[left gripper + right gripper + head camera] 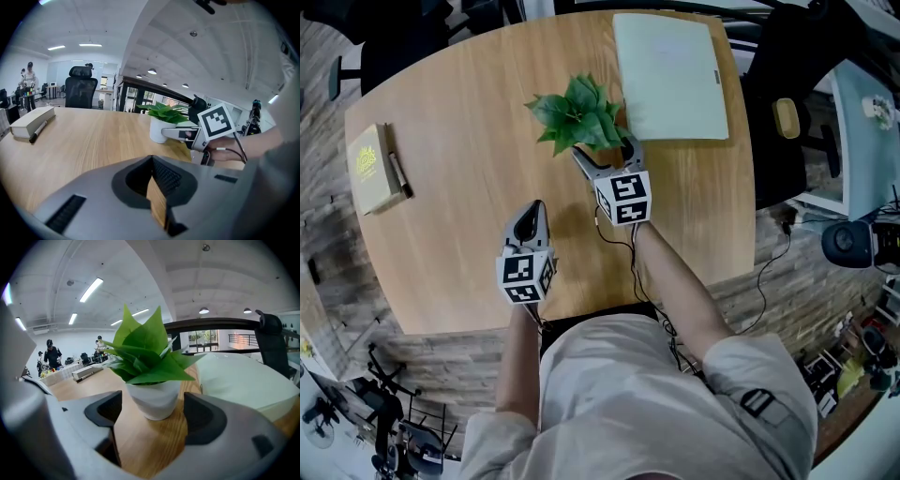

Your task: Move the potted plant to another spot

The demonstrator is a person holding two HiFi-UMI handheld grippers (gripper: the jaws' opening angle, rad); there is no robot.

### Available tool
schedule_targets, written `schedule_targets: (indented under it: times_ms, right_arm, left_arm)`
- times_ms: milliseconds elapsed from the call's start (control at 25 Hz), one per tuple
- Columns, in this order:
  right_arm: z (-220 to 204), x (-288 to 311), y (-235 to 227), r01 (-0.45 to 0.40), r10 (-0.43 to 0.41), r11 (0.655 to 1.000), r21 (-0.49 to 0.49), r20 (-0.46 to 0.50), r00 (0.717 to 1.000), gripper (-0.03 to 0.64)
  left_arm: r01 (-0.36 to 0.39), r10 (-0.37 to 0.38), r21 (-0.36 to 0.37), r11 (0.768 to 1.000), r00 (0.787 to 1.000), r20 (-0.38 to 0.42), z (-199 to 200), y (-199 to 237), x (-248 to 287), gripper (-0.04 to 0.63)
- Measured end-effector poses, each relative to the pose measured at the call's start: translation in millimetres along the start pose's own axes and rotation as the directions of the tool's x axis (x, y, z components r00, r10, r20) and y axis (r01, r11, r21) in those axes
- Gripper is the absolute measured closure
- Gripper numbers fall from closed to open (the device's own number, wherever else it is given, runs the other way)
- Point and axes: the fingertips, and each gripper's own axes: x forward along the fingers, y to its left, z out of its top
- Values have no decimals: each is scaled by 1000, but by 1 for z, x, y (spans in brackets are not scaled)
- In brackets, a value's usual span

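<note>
Reaching: the right gripper (603,150) is at the plant (579,112). Its jaws are spread wide, one on each side of the pot (154,397), and they do not touch it yet.
Left gripper (531,216): its jaws are pressed almost together with nothing in them. It hangs over the counter (459,216), apart from the plant.
Where the plant is: it stands up straight on the counter, near the far side, just beside a pale green folder (670,75).
Weight: it looks small and light. I think one gripper can lift it.
Pot: it is white, smooth and hard. It may slip, and it could crack if it is dropped or squeezed too hard.
Leaves (143,350): they are soft and bendy, so they are not a place to hold.
Where to hold: take the middle of the pot's wall, below the leaves, with one jaw on each side.
Watch out: the pot gets narrower at the bottom, so a low hold could slide. Keep it upright so it does not tip.
</note>
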Motion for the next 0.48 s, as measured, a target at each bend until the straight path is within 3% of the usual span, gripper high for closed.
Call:
schedule_targets:
  times_ms: [480]
  right_arm:
    - [5,24,0,43,-42,999,-33,35,999,189]
  left_arm:
    - [17,-17,-1,1000,1000,-23,-8,6,2,583]
